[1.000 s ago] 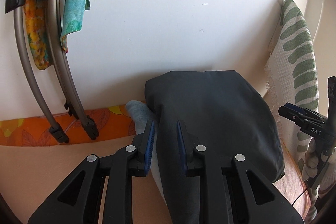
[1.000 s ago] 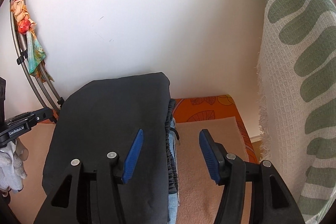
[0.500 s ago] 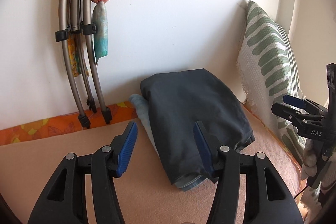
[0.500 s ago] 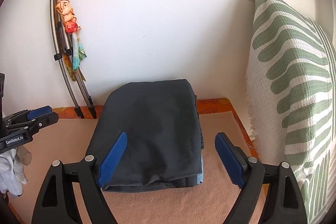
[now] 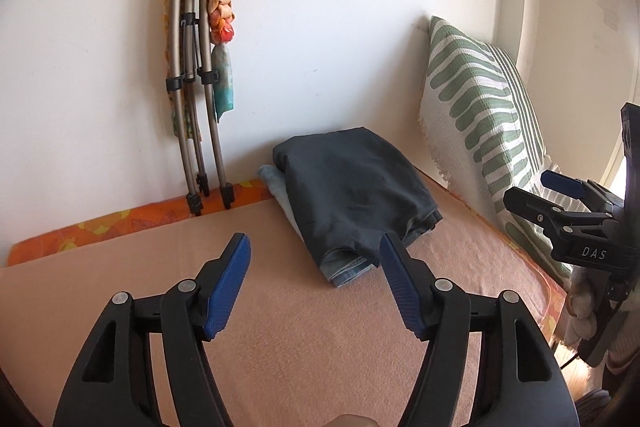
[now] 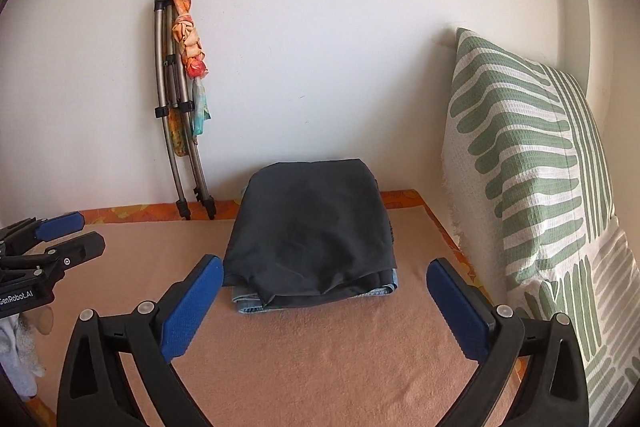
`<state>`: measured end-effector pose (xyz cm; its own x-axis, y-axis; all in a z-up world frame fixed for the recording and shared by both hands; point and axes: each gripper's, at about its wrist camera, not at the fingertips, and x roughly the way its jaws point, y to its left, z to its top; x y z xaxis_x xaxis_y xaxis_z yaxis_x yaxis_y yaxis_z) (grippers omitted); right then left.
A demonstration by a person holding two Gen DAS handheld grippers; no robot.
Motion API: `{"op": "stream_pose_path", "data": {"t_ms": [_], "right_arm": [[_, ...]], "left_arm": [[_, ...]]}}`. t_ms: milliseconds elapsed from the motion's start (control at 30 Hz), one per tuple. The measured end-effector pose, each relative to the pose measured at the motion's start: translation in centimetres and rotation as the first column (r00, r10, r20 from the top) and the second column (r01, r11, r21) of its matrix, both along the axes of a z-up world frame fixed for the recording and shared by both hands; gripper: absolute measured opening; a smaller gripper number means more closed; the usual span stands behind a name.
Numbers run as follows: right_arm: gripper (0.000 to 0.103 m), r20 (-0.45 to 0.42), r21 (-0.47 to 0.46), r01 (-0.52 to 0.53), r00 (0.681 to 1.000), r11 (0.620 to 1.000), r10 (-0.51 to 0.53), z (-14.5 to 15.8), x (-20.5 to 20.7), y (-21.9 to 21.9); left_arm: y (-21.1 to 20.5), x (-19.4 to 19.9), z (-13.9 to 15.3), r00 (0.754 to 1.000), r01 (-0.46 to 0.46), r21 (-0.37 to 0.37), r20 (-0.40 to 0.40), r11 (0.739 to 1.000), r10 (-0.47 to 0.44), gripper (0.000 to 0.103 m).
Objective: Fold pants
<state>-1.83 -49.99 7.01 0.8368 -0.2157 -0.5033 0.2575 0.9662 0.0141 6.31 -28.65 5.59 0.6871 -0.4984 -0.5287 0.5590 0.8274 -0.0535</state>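
at the far left a folded metal frame (image 6: 176, 131) leans on the white wall, with bright scarves (image 6: 188, 39) tied round it. next comes the left gripper (image 5: 314, 283), over the peach blanket (image 5: 280, 327); its blue pads (image 5: 228, 287) are apart and its jaws are opening, with nothing between them but bare blanket.

toward the middle, near the wall, sit the dark pants (image 6: 312, 227), folded into a flat packet on top of folded jeans (image 6: 248, 301), whose pale hem pokes out along the near edge. the stack lies on the blanket, apart from both grippers.

the right gripper (image 6: 324, 303) frames that stack from the near side. its jaws are opening too, already very wide, and its pads (image 6: 456, 311) touch no cloth. at the far right a green-and-white striped pillow (image 6: 532, 187) stands against the wall, beside the stack but not on it.

the fold looks done, so the step in hand seems to be letting go and backing off. doing it well probably means keeping both sets of tongs wide and clear of the near edge, since a pad catching the loose flap could drag the top layer open. if anything needs tidying, it is the slightly bulging near corner.
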Motion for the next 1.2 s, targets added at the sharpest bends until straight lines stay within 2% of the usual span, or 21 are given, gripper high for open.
{"op": "stream_pose_path", "data": {"t_ms": [200,400,533,733,967,1067,1200], "right_arm": [[0.103,0.023,0.003,0.019,1.000,1.000,-0.019,0.0,-3.4,2.6],[0.103,0.044,0.009,0.033,0.998,0.999,-0.033,-1.1,-5.4,4.4],[0.103,0.036,0.008,0.031,0.999,0.999,-0.031,-2.4,-5.6,5.4],[0.103,0.011,0.019,0.023,1.000,1.000,-0.023,-4.0,-4.8,5.9],[0.103,0.022,0.027,0.033,0.999,0.999,-0.034,-4.6,-4.9,5.9],[0.103,0.027,0.000,0.040,0.999,0.999,-0.040,-4.7,-5.1,6.2],[0.103,0.028,-0.012,0.035,0.999,0.999,-0.034,-4.7,-5.1,6.4]], "left_arm": [[2.2,-4.7,-0.2,1.000,0.002,0.003,0.017,1.000,-0.002,0.077],[4.0,-7.7,-2.0,1.000,-0.004,0.010,0.014,1.000,0.003,0.078],[4.7,-7.7,-3.8,0.999,-0.003,0.003,-0.042,1.000,0.003,0.079],[5.1,-8.1,-5.2,0.999,-0.043,0.050,0.005,0.998,0.042,0.079],[5.8,-7.4,-5.7,0.996,-0.080,0.062,-0.027,0.995,0.082,0.079],[6.1,-7.1,-5.9,0.994,-0.086,0.050,-0.059,0.995,0.089,0.079],[6.4,-7.3,-6.1,0.993,-0.099,0.052,-0.057,0.994,0.102,0.079]]}}
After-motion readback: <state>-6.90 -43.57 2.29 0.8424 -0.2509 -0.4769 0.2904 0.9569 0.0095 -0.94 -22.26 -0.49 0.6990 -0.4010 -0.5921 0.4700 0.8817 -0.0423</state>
